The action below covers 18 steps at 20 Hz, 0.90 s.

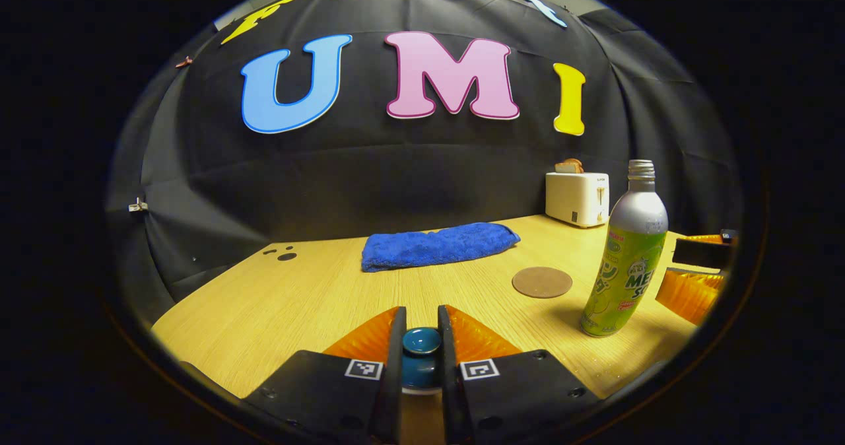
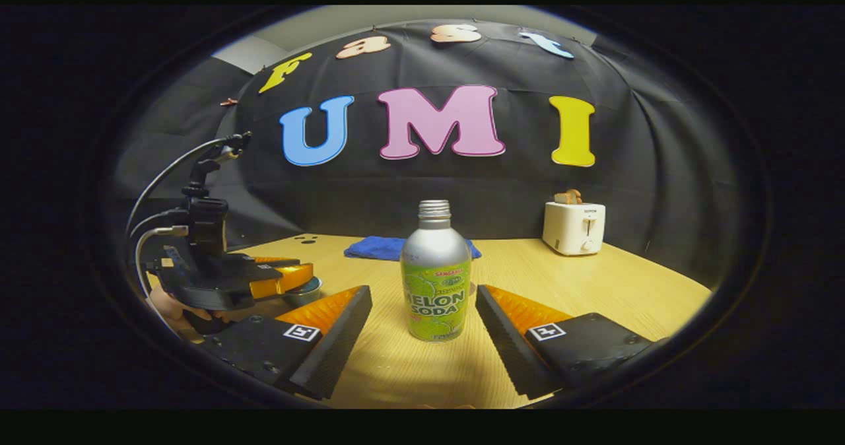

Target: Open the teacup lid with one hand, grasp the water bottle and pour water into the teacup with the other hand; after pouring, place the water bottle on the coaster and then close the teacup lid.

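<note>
In the left gripper view, your left gripper (image 1: 421, 346) has its two fingers drawn in tight on the knob of the teacup lid (image 1: 421, 341), one finger pressing each side of it. The teacup beneath is mostly hidden by the fingers, so you cannot tell whether the lid is seated or lifted. Further out on the wooden table (image 1: 277, 300), the water bottle (image 1: 626, 260) stands upright and uncapped to the right, with the round coaster (image 1: 542, 282) just beside it toward the centre, bare. Behind them lies a folded blue towel (image 1: 439, 245), and a white toaster (image 1: 576, 198) with bread in it sits against the booth wall.

In the right gripper view, your right gripper (image 2: 422, 329) is spread wide, its fingers standing apart on either side of the bottle (image 2: 436, 276) and touching nothing. The bottle stands between and just beyond them. At the left, your other gripper (image 2: 280, 278) reaches over the teacup (image 2: 305, 292).
</note>
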### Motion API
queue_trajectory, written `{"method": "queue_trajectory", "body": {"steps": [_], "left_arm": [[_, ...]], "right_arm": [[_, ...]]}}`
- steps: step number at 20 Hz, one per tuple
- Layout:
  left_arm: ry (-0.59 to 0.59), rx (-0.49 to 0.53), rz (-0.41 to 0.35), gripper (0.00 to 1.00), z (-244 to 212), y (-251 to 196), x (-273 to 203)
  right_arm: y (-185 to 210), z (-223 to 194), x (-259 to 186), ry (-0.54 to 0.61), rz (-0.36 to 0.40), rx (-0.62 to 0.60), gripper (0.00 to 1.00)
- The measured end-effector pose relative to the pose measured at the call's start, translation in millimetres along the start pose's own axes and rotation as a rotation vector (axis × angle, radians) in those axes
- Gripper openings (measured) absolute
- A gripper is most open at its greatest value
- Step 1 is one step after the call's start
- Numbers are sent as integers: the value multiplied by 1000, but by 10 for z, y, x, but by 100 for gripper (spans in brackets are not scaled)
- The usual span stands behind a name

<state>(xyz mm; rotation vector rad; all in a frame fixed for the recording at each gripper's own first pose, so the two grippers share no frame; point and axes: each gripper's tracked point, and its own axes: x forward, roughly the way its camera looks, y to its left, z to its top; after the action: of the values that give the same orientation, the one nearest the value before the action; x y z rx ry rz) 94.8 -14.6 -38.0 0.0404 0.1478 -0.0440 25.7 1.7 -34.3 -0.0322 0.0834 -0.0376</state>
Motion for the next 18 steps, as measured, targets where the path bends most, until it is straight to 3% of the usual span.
{"method": "queue_trajectory", "body": {"steps": [10, 18], "left_arm": [[-125, -6, 10, 28, 450, 76, -379], [-147, -26, 56, 28, 449, 324, -629]], "right_arm": [[-5, 94, 55, -6, 1, 15, 98], [-36, 114, 315, 2, -22, -15, 98]]}}
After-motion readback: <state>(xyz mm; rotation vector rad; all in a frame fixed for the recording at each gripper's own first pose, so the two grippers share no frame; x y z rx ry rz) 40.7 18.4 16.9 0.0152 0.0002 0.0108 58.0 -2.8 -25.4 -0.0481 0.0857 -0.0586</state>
